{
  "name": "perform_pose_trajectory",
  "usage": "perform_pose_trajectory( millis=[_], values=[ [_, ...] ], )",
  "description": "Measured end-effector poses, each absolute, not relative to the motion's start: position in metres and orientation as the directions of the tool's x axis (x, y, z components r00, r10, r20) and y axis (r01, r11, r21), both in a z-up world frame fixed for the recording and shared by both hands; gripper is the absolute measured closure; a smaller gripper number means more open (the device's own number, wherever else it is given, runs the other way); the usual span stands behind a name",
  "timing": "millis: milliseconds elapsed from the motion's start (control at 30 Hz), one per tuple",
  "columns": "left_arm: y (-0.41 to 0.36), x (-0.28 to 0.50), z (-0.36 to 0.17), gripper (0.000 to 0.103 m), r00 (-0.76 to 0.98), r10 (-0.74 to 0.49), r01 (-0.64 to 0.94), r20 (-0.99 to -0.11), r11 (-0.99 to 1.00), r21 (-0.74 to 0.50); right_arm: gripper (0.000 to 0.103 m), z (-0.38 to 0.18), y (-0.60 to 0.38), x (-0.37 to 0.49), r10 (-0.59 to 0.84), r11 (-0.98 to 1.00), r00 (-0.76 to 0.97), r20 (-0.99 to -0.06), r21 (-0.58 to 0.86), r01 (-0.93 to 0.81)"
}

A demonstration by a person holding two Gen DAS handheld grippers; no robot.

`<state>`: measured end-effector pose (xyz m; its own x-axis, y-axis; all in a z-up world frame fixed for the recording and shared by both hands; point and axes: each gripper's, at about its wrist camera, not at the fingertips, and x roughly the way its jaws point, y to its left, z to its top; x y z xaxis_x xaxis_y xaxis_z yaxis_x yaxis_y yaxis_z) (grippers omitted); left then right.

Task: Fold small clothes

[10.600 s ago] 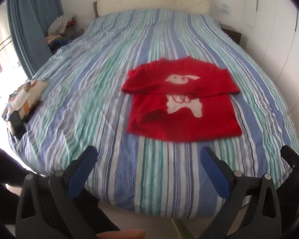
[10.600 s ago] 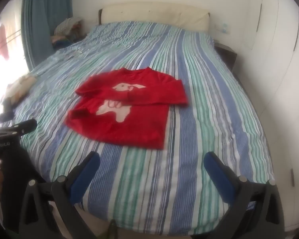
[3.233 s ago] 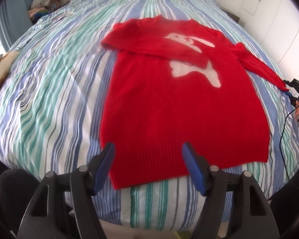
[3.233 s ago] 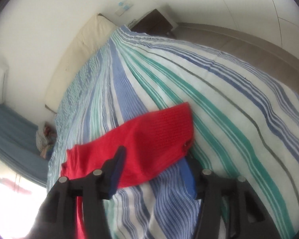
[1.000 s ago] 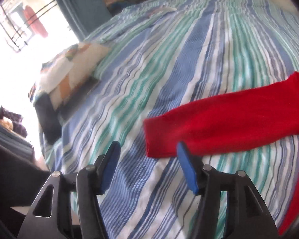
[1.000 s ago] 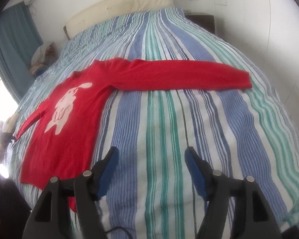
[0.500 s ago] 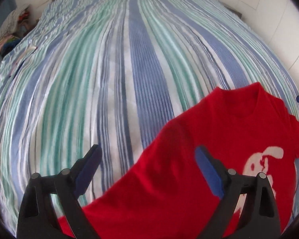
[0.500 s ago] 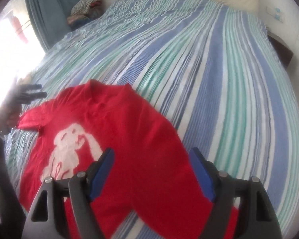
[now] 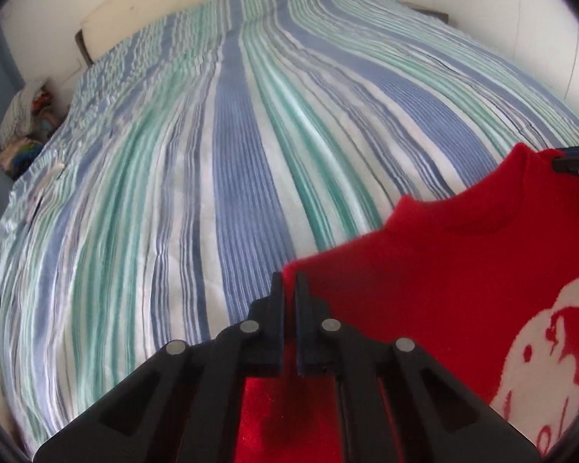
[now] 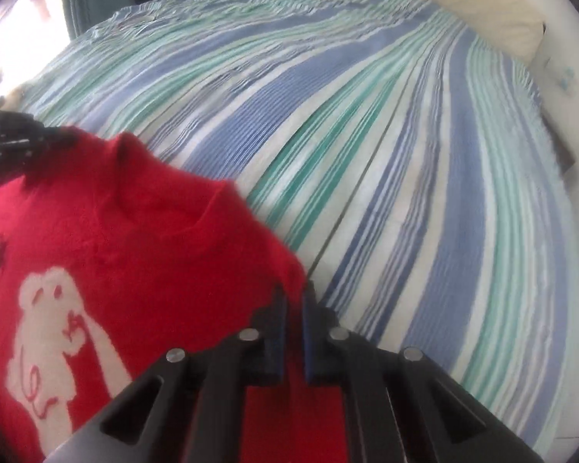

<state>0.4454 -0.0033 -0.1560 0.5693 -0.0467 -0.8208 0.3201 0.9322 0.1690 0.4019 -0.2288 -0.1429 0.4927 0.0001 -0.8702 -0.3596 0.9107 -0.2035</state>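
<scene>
Red sweater [image 9: 463, 270] over striped bed [image 9: 231, 154], pinched at each shoulder; left gripper [image 9: 287, 289] and right gripper [image 10: 294, 301] just clamped on knit, fingers nearly touching; no fold made; all folding seemingly ahead.

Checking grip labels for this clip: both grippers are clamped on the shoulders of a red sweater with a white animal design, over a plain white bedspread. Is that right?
Not quite: the bedspread is not plain white; it is striped blue, green and white, as both wrist views show. The rest holds: the left gripper and right gripper have their jaws shut on the shoulders of the red sweater with its white animal design.
</scene>
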Motion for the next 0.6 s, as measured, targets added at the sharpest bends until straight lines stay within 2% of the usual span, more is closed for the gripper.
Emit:
perform_pose_trajectory(
  millis=[100,167,200,233,267,300,333,467,600],
  values=[
    [-0.002,0.45,-0.182,0.098,0.543,-0.003,0.284,-0.84,0.942,0.18,0.097,-0.161,-0.225,0.413,-0.076,0.911,0.491,-0.868,-0.261,-0.32],
    [-0.006,0.442,-0.178,0.092,0.556,0.015,0.284,-0.831,0.936,0.207,0.096,-0.183,-0.224,0.416,-0.105,0.905,0.463,-0.88,-0.277,-0.322],
    [-0.002,0.437,-0.171,0.074,0.551,0.015,0.276,-0.834,0.941,0.199,0.094,-0.184,-0.224,0.415,-0.103,0.91,0.471,-0.876,-0.274,-0.31],
    [0.006,0.431,-0.161,0.046,0.555,0.014,0.256,-0.832,0.948,0.187,0.091,-0.18,-0.225,0.414,-0.088,0.921,0.479,-0.873,-0.255,-0.295],
    [0.016,0.421,-0.149,0.037,0.571,0.013,0.235,-0.821,0.956,0.178,0.085,-0.173,-0.23,0.412,-0.064,0.933,0.477,-0.876,-0.222,-0.283],
    [0.026,0.407,-0.135,0.033,0.591,0.001,0.223,-0.806,0.961,0.164,0.066,-0.164,-0.235,0.408,-0.041,0.942,0.478,-0.877,-0.194,-0.276],
    [0.036,0.392,-0.124,0.032,0.594,-0.012,0.22,-0.804,0.964,0.148,0.054,-0.153,-0.247,0.398,-0.024,0.946,0.487,-0.873,-0.178,-0.272],
    [0.075,0.305,-0.101,0.032,0.508,-0.092,0.26,-0.857,0.964,0.051,0.053,-0.101,-0.277,0.336,0.029,0.941,0.509,-0.86,-0.148,-0.304],
    [0.09,0.19,-0.112,0.029,0.378,-0.161,0.263,-0.912,0.963,-0.061,0.053,-0.082,-0.302,0.227,0.133,0.927,0.423,-0.896,-0.039,-0.373]
  ],
)
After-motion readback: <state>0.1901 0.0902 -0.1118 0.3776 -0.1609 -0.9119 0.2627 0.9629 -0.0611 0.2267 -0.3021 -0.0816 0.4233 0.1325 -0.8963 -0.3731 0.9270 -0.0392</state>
